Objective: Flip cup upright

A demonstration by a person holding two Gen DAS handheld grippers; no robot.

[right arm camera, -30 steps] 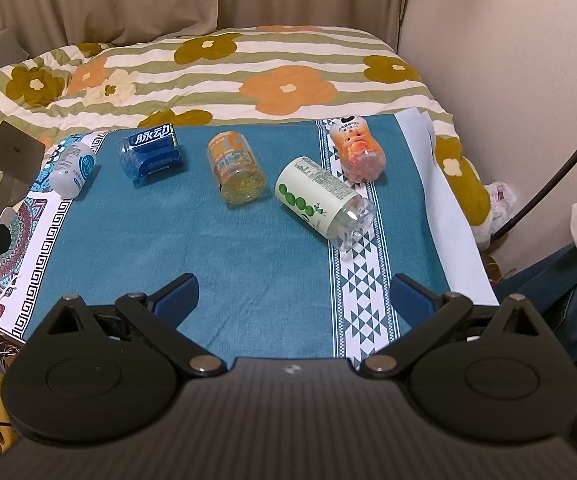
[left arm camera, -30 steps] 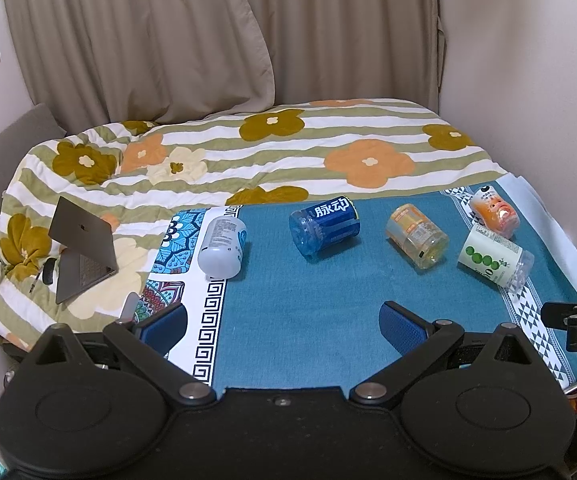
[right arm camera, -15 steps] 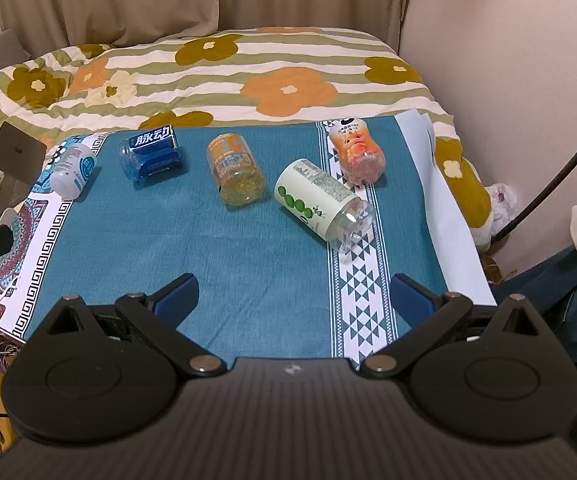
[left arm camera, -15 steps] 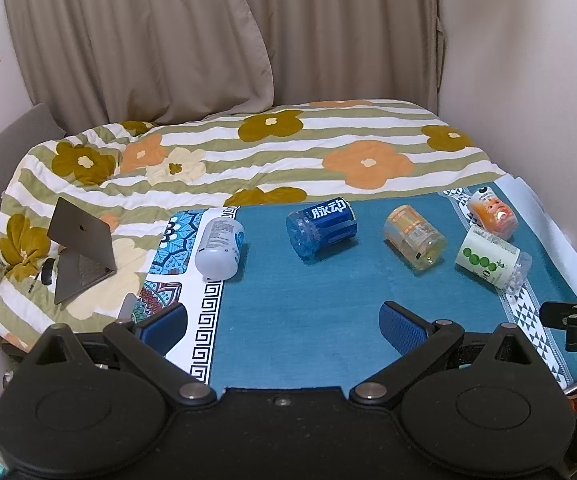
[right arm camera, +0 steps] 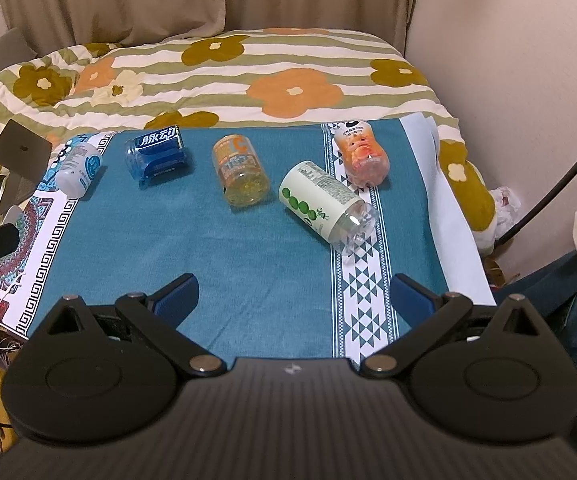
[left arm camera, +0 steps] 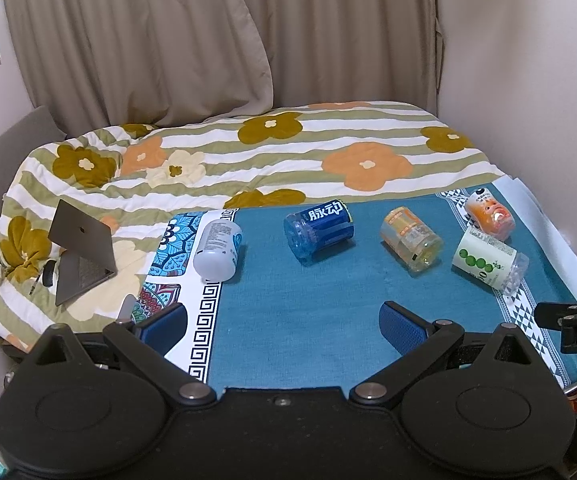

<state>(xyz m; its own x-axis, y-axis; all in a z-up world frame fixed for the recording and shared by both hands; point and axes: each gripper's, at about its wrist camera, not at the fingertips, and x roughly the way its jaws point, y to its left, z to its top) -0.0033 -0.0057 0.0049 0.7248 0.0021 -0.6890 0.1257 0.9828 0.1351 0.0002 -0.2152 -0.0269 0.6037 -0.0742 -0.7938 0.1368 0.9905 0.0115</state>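
The flowered quilt [left arm camera: 272, 152] and the teal cloth [right arm camera: 208, 248] at its near edge look as they did a second ago, and all five cut-bottle cups lie tipped in a row along the cloth's far edge: white [left arm camera: 217, 249], blue [left arm camera: 319, 229], yellow [left arm camera: 411, 243], green-dotted [right arm camera: 322, 202], orange [right arm camera: 362, 156]. Left gripper [left arm camera: 282, 322] and right gripper [right arm camera: 293, 292] still hover released near the front edge, so nothing is righted yet.

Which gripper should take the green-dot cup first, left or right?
Probably right. In the right wrist view the green-dot cup lies on its side nearly ahead of the open right gripper. In the left wrist view it sits far right of the open left gripper.
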